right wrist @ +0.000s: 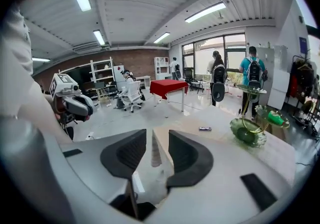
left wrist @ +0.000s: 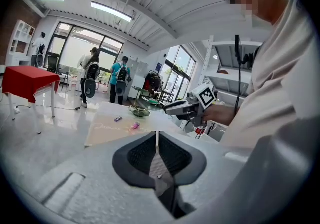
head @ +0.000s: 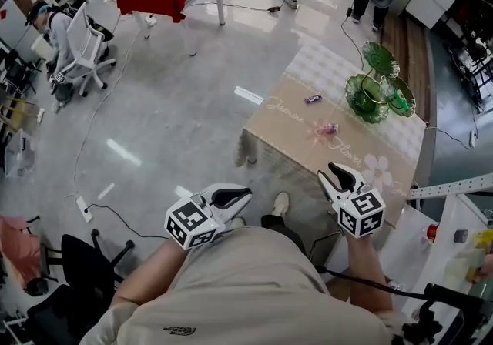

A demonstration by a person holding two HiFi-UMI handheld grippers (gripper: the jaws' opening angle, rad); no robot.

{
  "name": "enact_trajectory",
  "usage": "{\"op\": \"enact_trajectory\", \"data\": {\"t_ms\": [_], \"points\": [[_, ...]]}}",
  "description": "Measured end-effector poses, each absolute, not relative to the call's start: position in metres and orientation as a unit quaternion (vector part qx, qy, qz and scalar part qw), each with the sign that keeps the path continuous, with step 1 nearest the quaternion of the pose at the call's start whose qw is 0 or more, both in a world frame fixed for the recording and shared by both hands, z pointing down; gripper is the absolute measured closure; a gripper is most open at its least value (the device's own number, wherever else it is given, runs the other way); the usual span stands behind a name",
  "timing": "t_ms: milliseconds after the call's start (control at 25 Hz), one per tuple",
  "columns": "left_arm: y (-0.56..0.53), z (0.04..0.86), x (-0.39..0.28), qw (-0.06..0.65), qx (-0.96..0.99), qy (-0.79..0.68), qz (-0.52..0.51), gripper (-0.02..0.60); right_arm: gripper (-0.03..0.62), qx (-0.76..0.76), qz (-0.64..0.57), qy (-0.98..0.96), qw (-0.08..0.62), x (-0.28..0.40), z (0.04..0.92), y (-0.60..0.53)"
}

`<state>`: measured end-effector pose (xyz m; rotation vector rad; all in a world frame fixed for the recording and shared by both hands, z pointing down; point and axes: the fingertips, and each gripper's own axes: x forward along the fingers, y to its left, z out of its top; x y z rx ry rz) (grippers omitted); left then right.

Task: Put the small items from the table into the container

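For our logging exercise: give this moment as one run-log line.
left hand-held gripper: shut | right hand-held gripper: open, empty | pink item, dark item: on table, untouched

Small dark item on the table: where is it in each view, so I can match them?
Head view: small dark item, upper right of centre, left of the green tiered dish.
Left gripper view: small dark item left of centre, lower left of the dish.
Right gripper view: small dark item right of centre, left of the dish.
Shared landmark: the green tiered dish.

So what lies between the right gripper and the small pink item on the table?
Head view: only bare beige tablecloth between right gripper and small pink item.
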<state>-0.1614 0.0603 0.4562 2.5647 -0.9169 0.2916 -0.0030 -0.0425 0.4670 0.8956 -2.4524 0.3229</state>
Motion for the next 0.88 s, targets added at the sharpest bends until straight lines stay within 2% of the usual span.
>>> {"op": "enact_trajectory", "data": {"t_ms": [400,880], "points": [[0.113,0.474,-0.182,0.203,0.921,-0.314,0.113,0.561,0.451,0.309,0.125,-0.904,0.266,-0.042,0.490,0.048],[0.126,0.477,-0.182,0.210,0.920,-0.317,0.090,0.561,0.453,0.300,0.118,-0.903,0.286,-0.037,0.499,0.069]]}}
